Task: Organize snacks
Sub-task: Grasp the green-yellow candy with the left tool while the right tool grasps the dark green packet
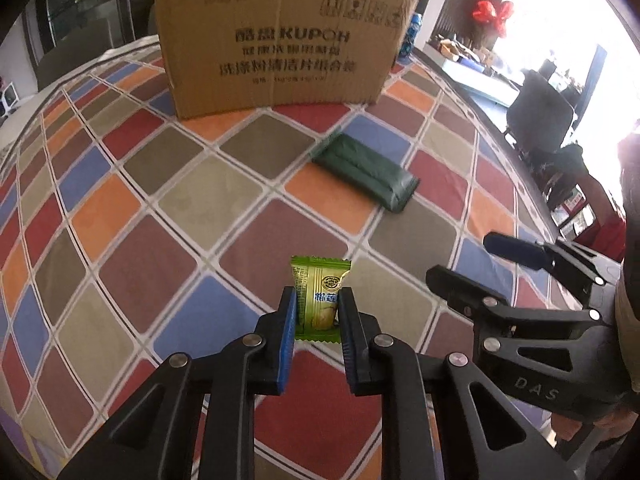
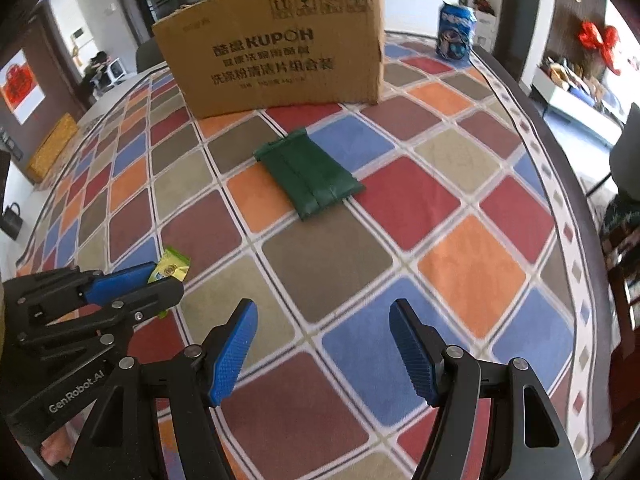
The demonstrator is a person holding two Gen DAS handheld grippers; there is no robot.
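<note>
My left gripper (image 1: 318, 300) is shut on a small light-green snack packet (image 1: 320, 292), held upright between its blue pads just above the checked tablecloth. In the right wrist view the left gripper (image 2: 160, 280) shows at the left with the packet (image 2: 170, 266) in it. A dark green snack pack (image 1: 366, 168) lies flat on the cloth ahead; it also shows in the right wrist view (image 2: 312, 176). A cardboard box (image 1: 280, 44) stands at the back (image 2: 276, 52). My right gripper (image 2: 322, 320) is open and empty, low over the cloth; it shows in the left wrist view (image 1: 460, 260).
A blue drink can (image 2: 456, 32) stands at the far right behind the box. The checked tablecloth (image 2: 472, 268) covers the table, whose edge curves along the right. A dark chair (image 1: 540, 112) stands beyond the right edge.
</note>
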